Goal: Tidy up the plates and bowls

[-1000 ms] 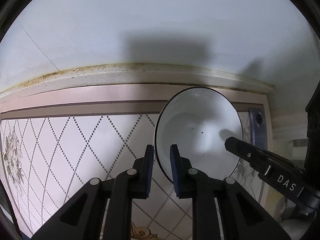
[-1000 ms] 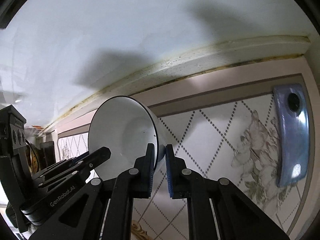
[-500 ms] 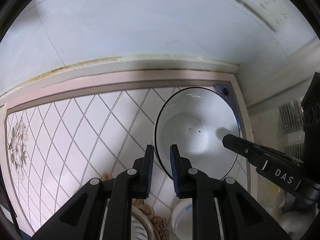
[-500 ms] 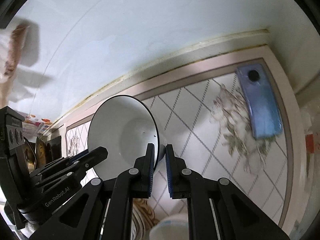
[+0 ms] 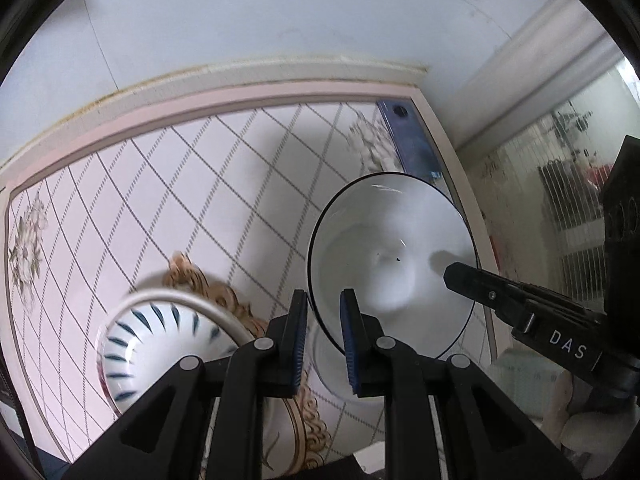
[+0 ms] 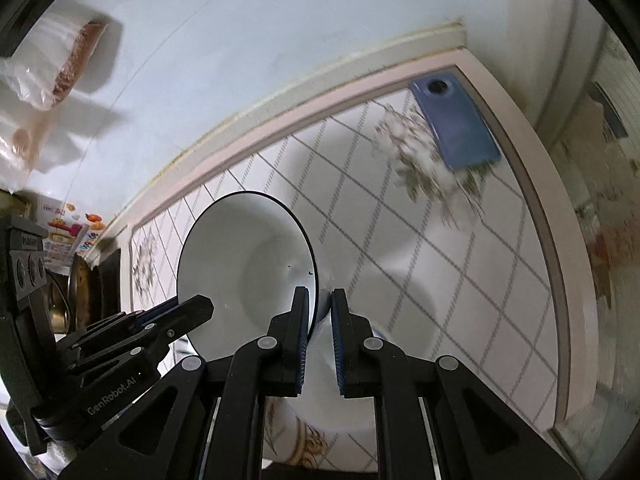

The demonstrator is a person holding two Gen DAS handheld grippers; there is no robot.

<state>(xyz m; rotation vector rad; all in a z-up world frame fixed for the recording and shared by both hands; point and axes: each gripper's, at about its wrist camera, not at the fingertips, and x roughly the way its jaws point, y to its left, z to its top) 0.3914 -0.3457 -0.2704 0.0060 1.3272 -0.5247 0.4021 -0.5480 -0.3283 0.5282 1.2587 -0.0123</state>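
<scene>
The left gripper (image 5: 323, 322) is clamped on the near rim of a white bowl (image 5: 390, 256), and the right gripper (image 6: 319, 322) pinches the opposite rim, so the bowl hangs tilted in the air between them, above the table (image 5: 168, 184). Below it sit a striped bowl (image 5: 160, 340) on a gold-edged plate (image 5: 224, 292) and another white dish, partly hidden. A blue phone (image 6: 456, 124) lies near the table's far corner

We see a white bowl (image 5: 390, 256) edged with a thin dark rim, and a second white bowl (image 5: 160, 340) striped with dark blue dashes. Our tabletop (image 5: 168, 184) is pale pink, crossed by a dotted diamond lattice, with grey flower sprays and a gold scroll motif. We spot a blue phone (image 6: 454, 126) and black gripper fingers with blue pads (image 5: 350, 336).
</scene>
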